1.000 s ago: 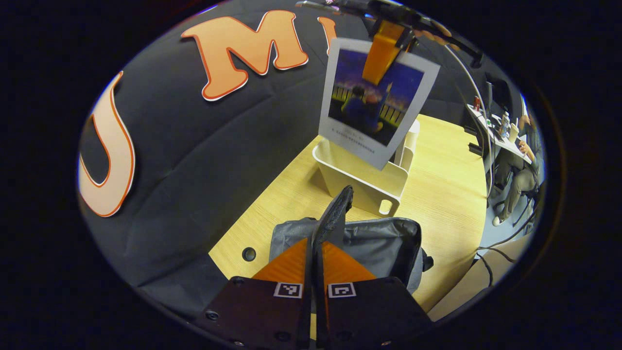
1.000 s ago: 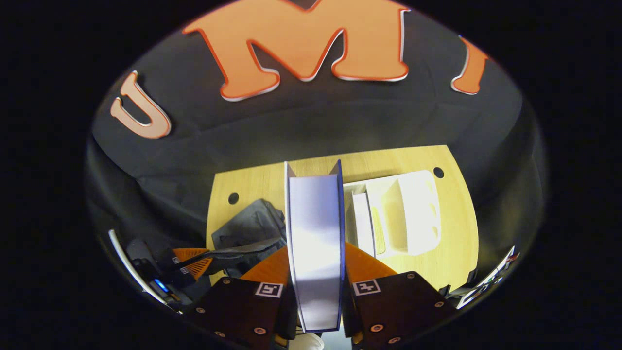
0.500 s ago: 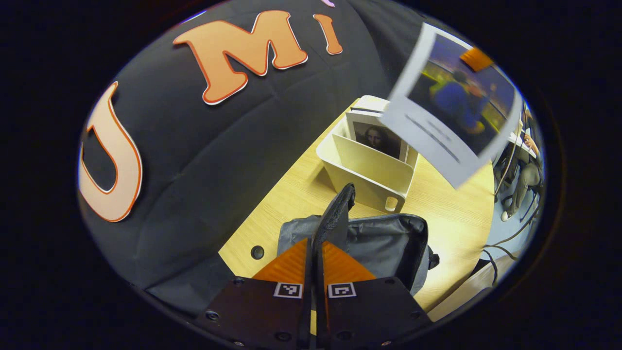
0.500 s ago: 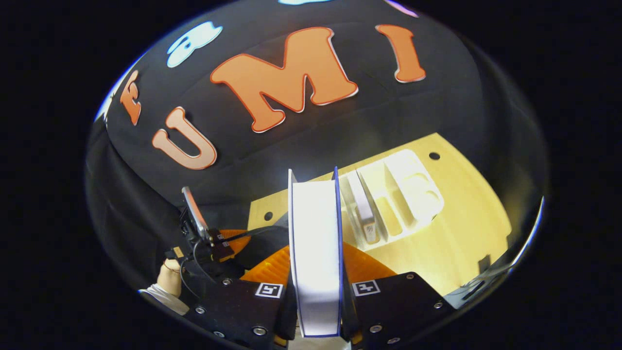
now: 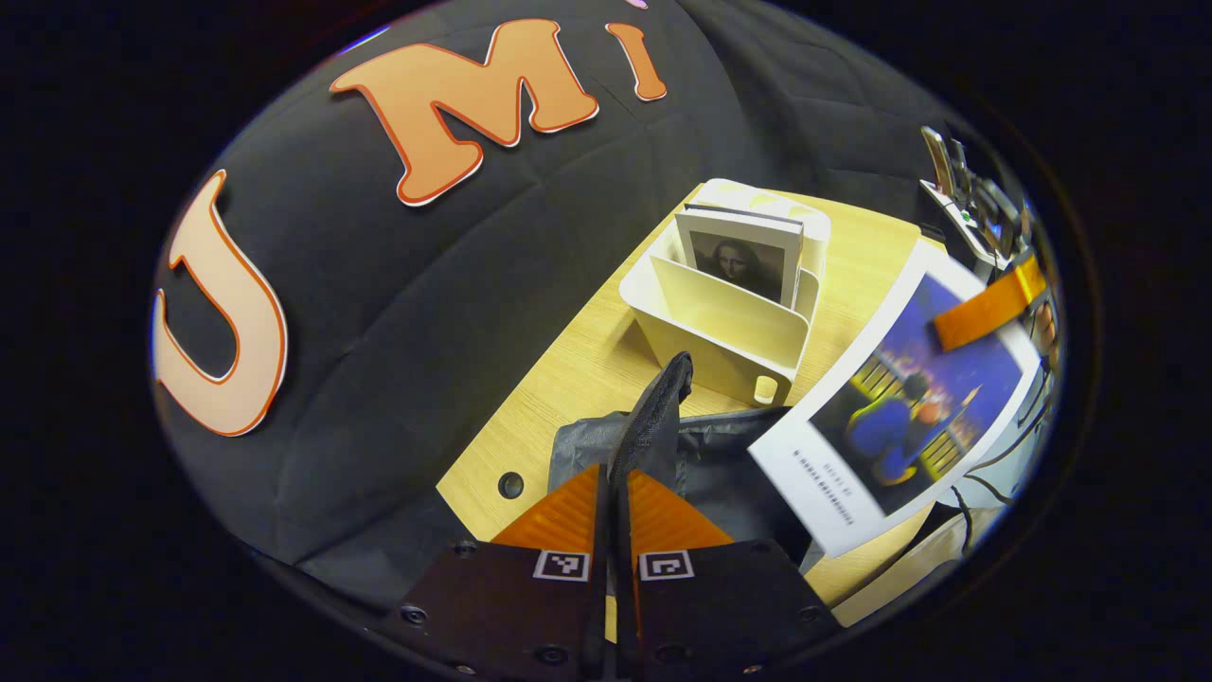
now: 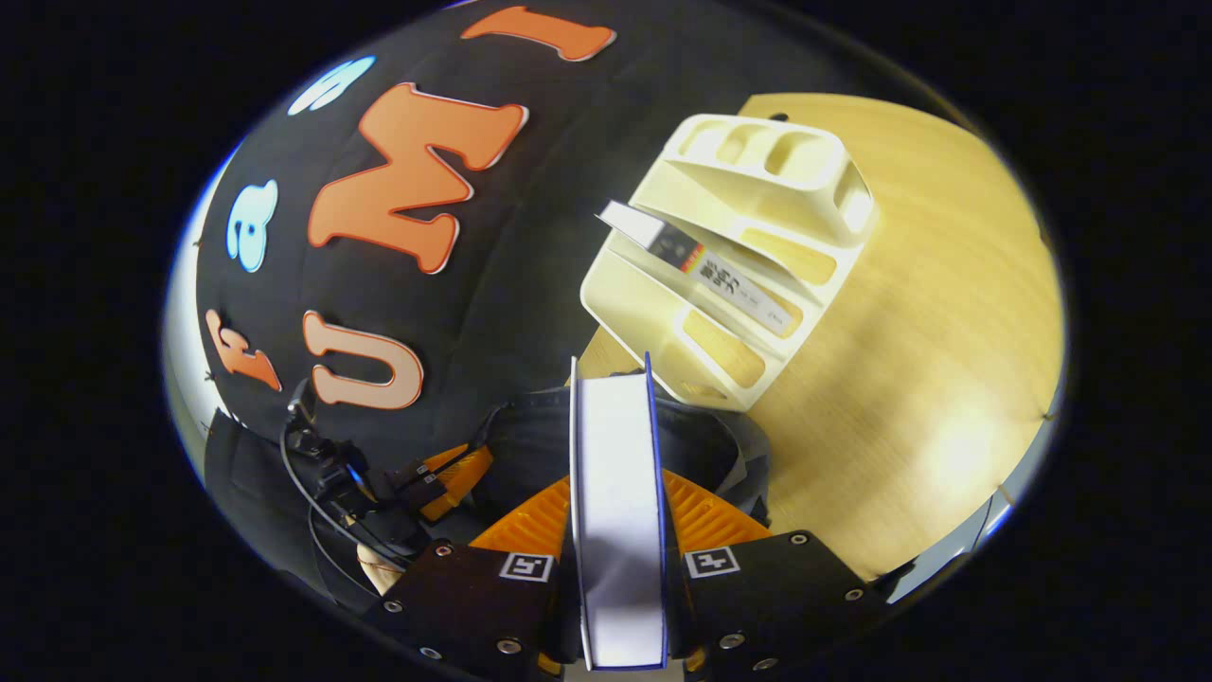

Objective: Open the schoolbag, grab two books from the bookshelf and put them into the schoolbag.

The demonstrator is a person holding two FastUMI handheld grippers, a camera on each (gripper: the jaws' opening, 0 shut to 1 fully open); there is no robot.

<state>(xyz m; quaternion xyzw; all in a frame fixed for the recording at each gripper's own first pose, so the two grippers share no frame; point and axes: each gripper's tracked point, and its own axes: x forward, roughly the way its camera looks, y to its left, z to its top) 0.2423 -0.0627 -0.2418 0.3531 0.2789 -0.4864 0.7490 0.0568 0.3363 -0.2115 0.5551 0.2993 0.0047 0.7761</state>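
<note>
Right gripper view | right gripper (image 6: 617,530) clamps book (image 6: 615,511) above schoolbag (image 6: 530,445) | left gripper (image 5: 614,511) pinches flap (image 5: 653,426)

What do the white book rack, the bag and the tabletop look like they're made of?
The rack looks like moulded plastic, matt cream: thin one-piece dividers with rounded cut-outs. The bag looks like woven synthetic fabric, grey: it creases and sags, and its strap has a coarse weave. The tabletop shows pale wood grain with a slight sheen; probably laminate, though real wood is possible.
</note>
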